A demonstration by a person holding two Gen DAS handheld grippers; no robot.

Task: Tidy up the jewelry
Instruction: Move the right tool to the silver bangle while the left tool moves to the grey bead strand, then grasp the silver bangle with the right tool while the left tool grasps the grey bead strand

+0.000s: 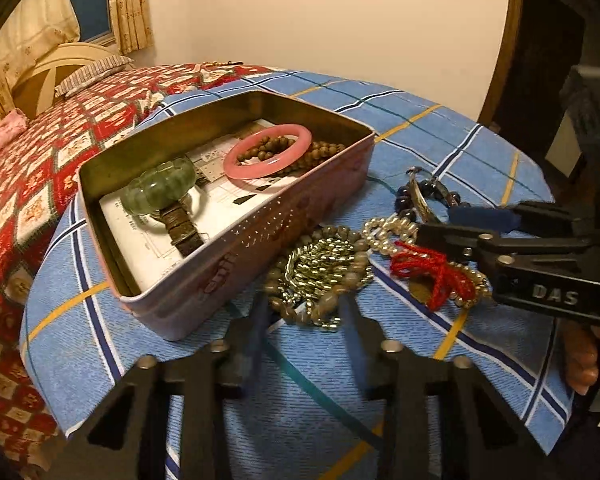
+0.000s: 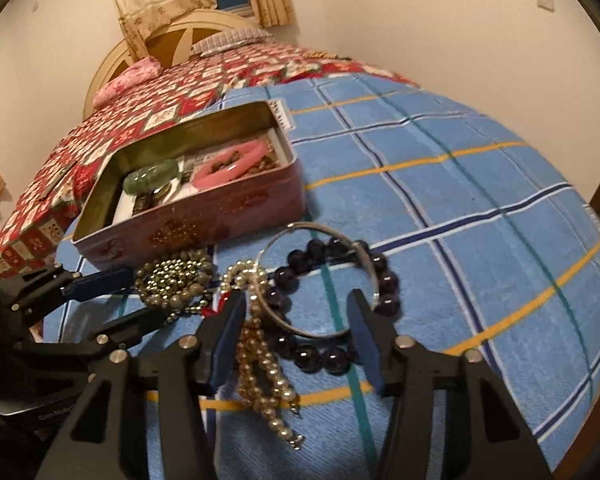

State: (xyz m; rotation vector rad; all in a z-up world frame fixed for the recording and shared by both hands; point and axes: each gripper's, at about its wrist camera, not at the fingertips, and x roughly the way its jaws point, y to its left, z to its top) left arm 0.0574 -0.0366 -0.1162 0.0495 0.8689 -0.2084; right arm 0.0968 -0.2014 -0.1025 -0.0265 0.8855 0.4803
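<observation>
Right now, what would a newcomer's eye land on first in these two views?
The open pink tin on the blue plaid cloth, holding a pink bangle, a green bangle and brown beads. Right beside it lies a tangle of loose jewelry: a silver bead chain, a pearl strand and a dark purple bead bracelet.

I read "DAS" in pale raised letters on the black plastic body of the right gripper [image 1: 432, 224], at about three o'clock in my left wrist view. Faint lettering on the left gripper [image 2: 140, 300] body, near eight o'clock, is too blurred to read.
</observation>
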